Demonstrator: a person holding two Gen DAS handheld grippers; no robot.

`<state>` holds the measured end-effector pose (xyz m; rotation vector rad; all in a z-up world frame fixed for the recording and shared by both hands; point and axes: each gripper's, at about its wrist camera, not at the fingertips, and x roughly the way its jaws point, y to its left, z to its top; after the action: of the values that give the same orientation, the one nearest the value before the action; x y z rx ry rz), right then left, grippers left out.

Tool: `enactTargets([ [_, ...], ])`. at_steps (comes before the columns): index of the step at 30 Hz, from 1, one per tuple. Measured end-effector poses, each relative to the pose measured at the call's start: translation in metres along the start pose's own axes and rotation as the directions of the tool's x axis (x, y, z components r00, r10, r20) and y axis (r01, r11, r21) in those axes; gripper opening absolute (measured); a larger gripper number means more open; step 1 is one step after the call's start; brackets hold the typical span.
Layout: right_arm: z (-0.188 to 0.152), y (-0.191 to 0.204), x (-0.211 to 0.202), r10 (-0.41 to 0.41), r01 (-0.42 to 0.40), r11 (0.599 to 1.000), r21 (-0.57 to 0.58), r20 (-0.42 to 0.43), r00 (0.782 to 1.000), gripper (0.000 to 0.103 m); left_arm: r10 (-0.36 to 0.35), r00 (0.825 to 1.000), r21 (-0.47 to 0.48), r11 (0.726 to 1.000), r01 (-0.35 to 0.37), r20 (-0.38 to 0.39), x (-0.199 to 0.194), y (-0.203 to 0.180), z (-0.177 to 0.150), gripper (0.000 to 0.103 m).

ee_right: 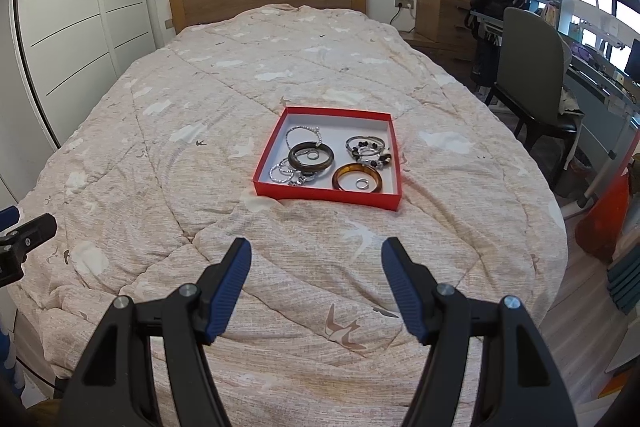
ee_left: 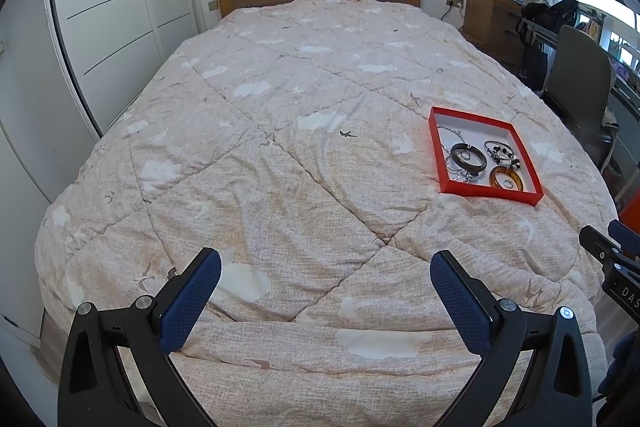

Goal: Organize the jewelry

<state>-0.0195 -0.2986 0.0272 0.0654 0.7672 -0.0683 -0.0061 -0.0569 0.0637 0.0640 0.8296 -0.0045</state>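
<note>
Hovering low over the foot of the bed, both grippers hang with nothing in them. The left gripper [ee_left: 326, 269] shows its blue-padded fingers spread wide at the bottom of its frame, and the right gripper [ee_right: 316, 259] has its fingers well apart too, though a shade narrower.

And there sits the jewelry: a shallow red cardboard tray with a white floor [ee_right: 276, 143], resting on the beige quilted duvet with white clouds and birds [ee_right: 160, 131], dead centre in the right wrist view and off to the middle right in the left wrist view. Inside it, a dark brown bangle [ee_right: 311, 157] lies left of centre with a small silver ring [ee_right: 312, 156] within its hoop; an amber translucent bangle [ee_right: 357, 177] sits at the tray's near right, another silver ring [ee_right: 361, 183] inside it. A beaded silver bracelet [ee_right: 303, 131] loops toward the far left corner, twisted silver hoops [ee_right: 285, 173] crowd the near left, and a tangle of black-and-silver beaded bracelets [ee_right: 368, 149] fills the right.

Every piece seen lies in the tray, none out on the duvet. That fits a collection gathered and done, or one waiting to be sorted; the pictures do not settle which, so no next move can be called with confidence.
</note>
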Motion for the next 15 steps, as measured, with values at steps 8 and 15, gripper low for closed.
enactTargets([
  [8, -0.0006, -0.0006, 0.0021, -0.005, 0.005, 1.000, 0.004, -0.005, 1.000, 0.073, 0.000, 1.000, 0.002, 1.000, 0.000, -0.009, 0.0030, 0.0004, -0.0027, 0.103],
  [15, -0.0010, -0.0001, 0.0029, -0.003, 0.003, 1.000, -0.004, -0.009, 1.000, 0.073, -0.002, 1.000, 0.002, 1.000, 0.002, -0.008, 0.0033, 0.0011, -0.0029, 0.103],
])
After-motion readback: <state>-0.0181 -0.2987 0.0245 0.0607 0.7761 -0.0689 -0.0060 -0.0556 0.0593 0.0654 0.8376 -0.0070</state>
